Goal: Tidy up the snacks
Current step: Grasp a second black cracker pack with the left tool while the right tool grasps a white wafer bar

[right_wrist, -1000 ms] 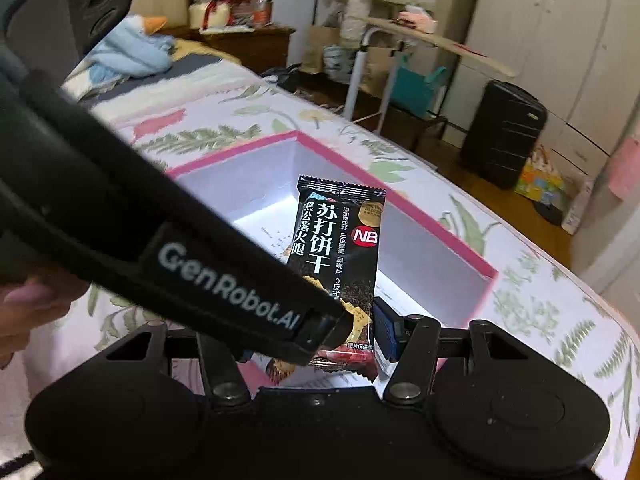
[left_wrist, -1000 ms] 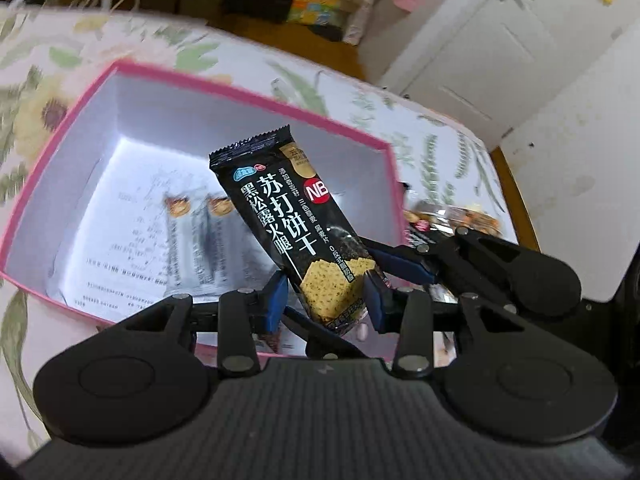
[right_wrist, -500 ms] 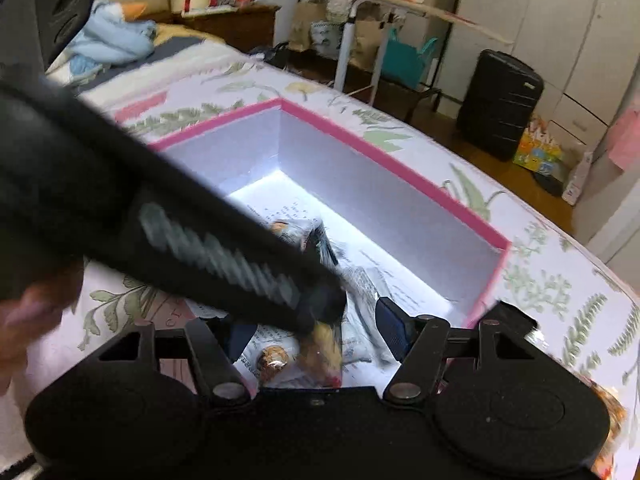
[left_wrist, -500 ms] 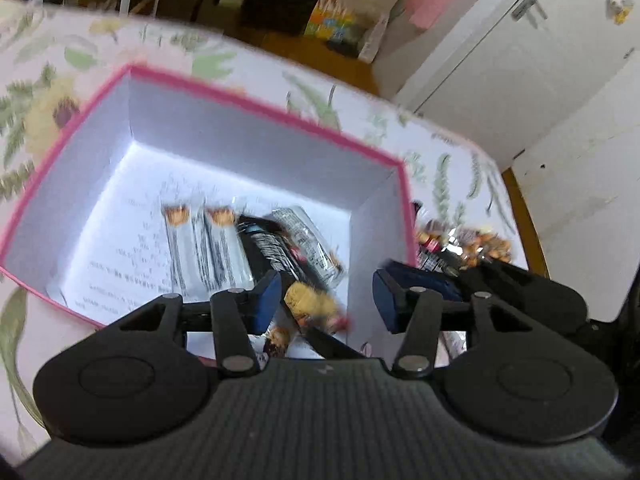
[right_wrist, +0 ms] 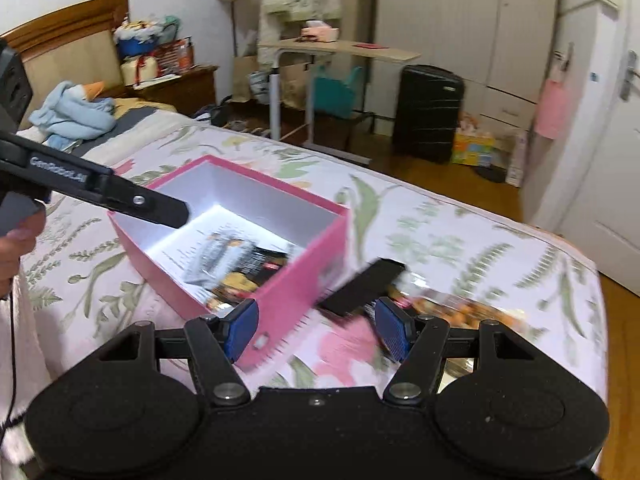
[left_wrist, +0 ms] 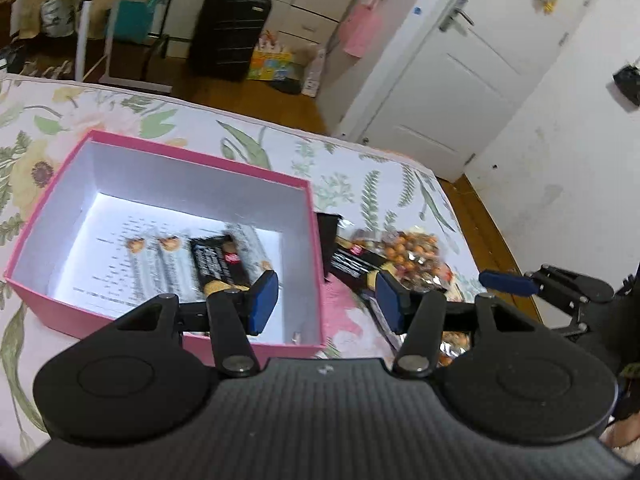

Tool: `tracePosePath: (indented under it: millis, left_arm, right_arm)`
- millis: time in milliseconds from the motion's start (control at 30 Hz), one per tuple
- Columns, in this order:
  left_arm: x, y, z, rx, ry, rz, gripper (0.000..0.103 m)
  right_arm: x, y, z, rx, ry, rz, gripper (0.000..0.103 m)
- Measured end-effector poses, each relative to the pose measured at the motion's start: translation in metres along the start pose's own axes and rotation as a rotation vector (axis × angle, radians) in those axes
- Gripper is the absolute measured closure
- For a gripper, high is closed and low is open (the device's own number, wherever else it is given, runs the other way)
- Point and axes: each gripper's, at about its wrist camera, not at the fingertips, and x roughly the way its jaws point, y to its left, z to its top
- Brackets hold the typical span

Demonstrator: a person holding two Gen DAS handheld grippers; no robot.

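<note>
A pink box (left_wrist: 316,248) with a white inside stands on the flowered bedspread. A black cracker packet (left_wrist: 218,260) lies in it beside silver packets (left_wrist: 160,268). My left gripper (left_wrist: 326,300) hovers open and empty over the box's right wall. Just outside that wall lie another black packet (left_wrist: 352,260) and a clear bag of orange nuts (left_wrist: 412,252). In the right wrist view my right gripper (right_wrist: 316,330) stands open and empty above the box's near corner (right_wrist: 288,304), with the loose black packet (right_wrist: 364,288) just beyond it.
The flowered bedspread (right_wrist: 460,240) stretches right to the bed's edge, with wooden floor beyond. A hand (right_wrist: 16,240) holds the left gripper at the left edge of the right wrist view. A black suitcase (left_wrist: 228,32) and a side table stand past the bed.
The black cracker packet, held upright over the box between the grippers a second ago, now lies inside the box. Both grippers have opened, risen and moved right toward the snacks outside.
</note>
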Motion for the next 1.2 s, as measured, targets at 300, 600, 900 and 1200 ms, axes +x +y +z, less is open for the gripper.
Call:
tracePosePath:
  millis: [300,600,900,1200]
  left_arm:
    - [0.033,-0.034,-0.024,0.002,0.056,-0.013,0.052]
    - [0.078,-0.078,-0.036,-0.023,0.094,-0.044,0.052]
    - [0.167,-0.097,-0.018,-0.221,0.119,0.048,0.047]
    - [0.244,-0.077,-0.002,-0.36,0.18,0.238,0.039]
  right_arm:
    - [0.021,-0.036,-0.04,0.096,0.04,-0.014,0.035]
    - [0.071,-0.053,-0.08,0.133,0.142,0.011,0.047]
    - [0.104,-0.071,-0.094,0.2,0.19,0.009,0.05]
    - [0.122,-0.089,-0.105,0.288,0.225,0.047,0.048]
